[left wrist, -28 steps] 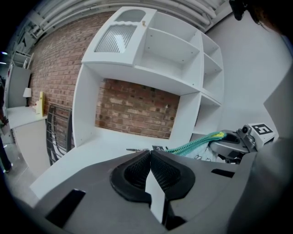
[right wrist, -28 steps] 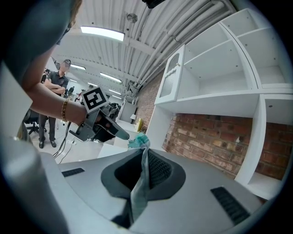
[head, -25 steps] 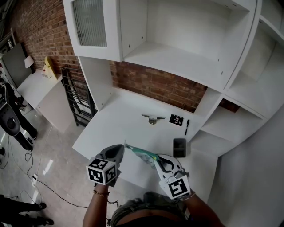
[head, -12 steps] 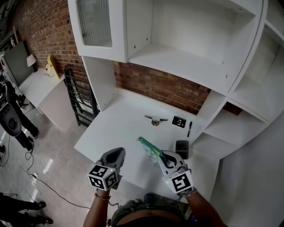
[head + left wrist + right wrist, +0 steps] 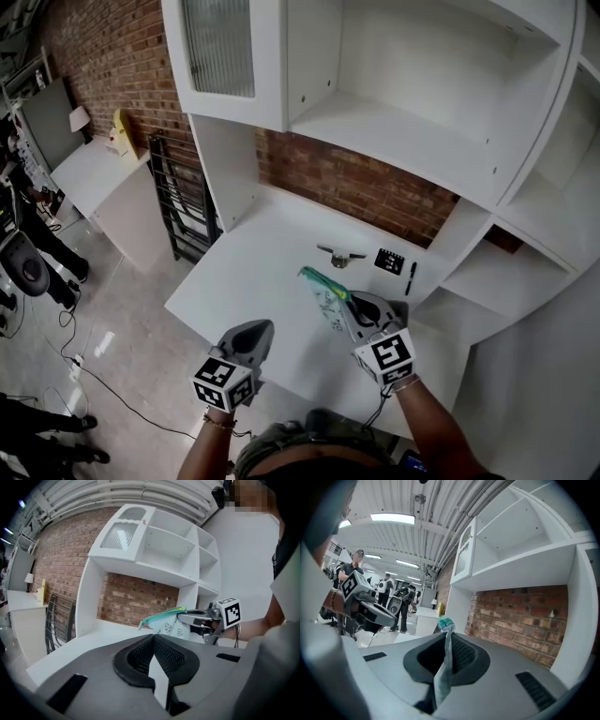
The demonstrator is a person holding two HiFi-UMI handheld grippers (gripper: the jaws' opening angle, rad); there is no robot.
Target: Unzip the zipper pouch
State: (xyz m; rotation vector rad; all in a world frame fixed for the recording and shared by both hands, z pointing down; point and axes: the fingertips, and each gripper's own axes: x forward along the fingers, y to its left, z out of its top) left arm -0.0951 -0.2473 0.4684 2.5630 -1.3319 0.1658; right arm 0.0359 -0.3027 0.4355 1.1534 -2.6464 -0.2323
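Observation:
A white printed zipper pouch [image 5: 325,292] with a teal zipper edge hangs in the air over the desk. My right gripper [image 5: 352,306] is shut on its right end. In the right gripper view the pouch fabric [image 5: 443,663] runs up between the closed jaws of that gripper [image 5: 446,638]. My left gripper [image 5: 257,329] is lower left, by the desk's front edge, well apart from the pouch. Its jaws are shut with nothing between them [image 5: 153,637]. From the left gripper view the pouch [image 5: 169,621] and the right gripper [image 5: 200,618] show ahead.
On the white desk [image 5: 253,272] lie a metal piece [image 5: 339,253], a black marker card [image 5: 389,261] and a black pen [image 5: 411,277] near the brick wall. White shelves rise above and to the right. A black rack [image 5: 183,202] stands to the left.
A second ago the left gripper's tip was at the pouch's left end; now they are apart. The right gripper has carried the pouch up and farther over the desk.

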